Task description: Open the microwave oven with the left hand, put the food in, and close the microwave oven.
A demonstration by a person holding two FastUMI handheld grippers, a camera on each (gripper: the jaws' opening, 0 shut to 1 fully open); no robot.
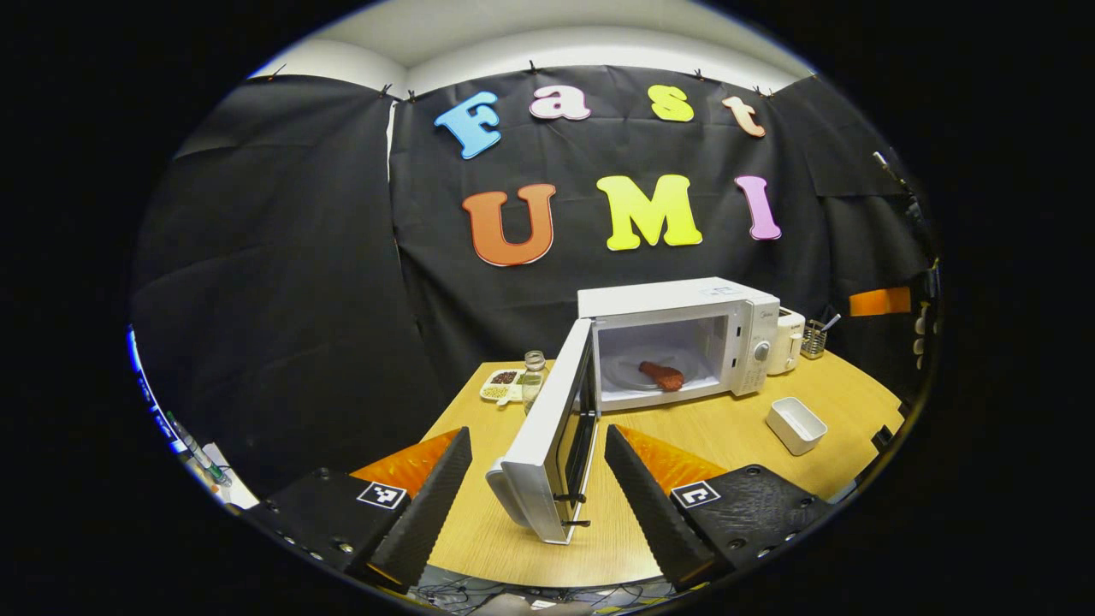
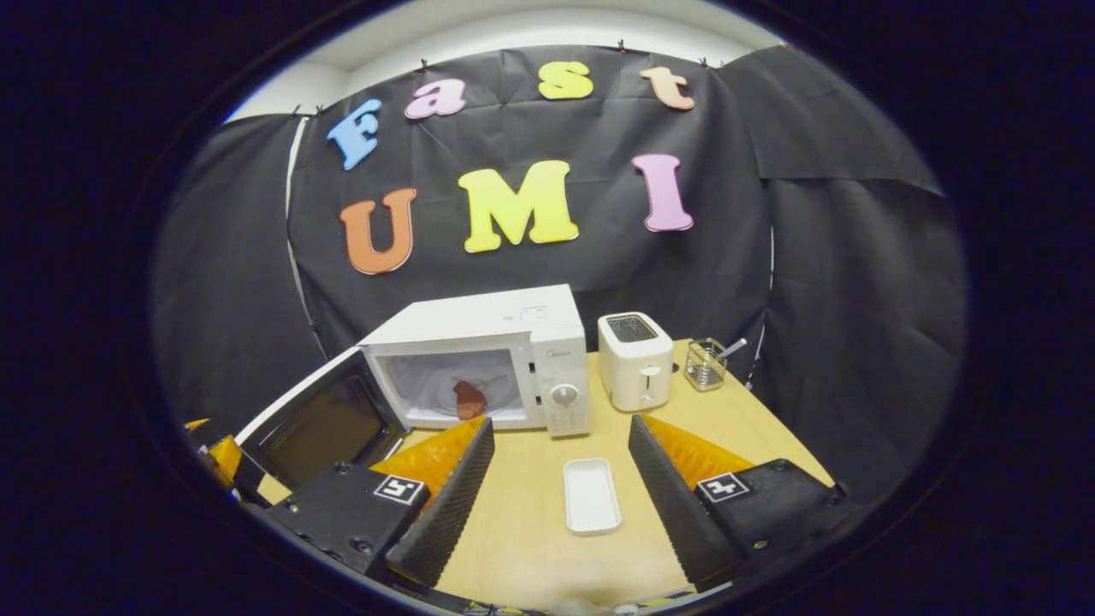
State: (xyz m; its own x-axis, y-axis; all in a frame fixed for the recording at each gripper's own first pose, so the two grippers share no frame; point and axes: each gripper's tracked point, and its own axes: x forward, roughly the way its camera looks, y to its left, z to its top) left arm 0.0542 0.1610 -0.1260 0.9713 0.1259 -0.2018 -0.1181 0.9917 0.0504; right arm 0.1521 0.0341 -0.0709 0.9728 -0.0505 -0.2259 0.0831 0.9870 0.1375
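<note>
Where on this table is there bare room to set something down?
Bare wood lies in front of the white microwave oven, between its open door and the empty white rectangular tray. It is crowded along the back by the white toaster and wire utensil holder, and behind the door by the glass jar.
</note>
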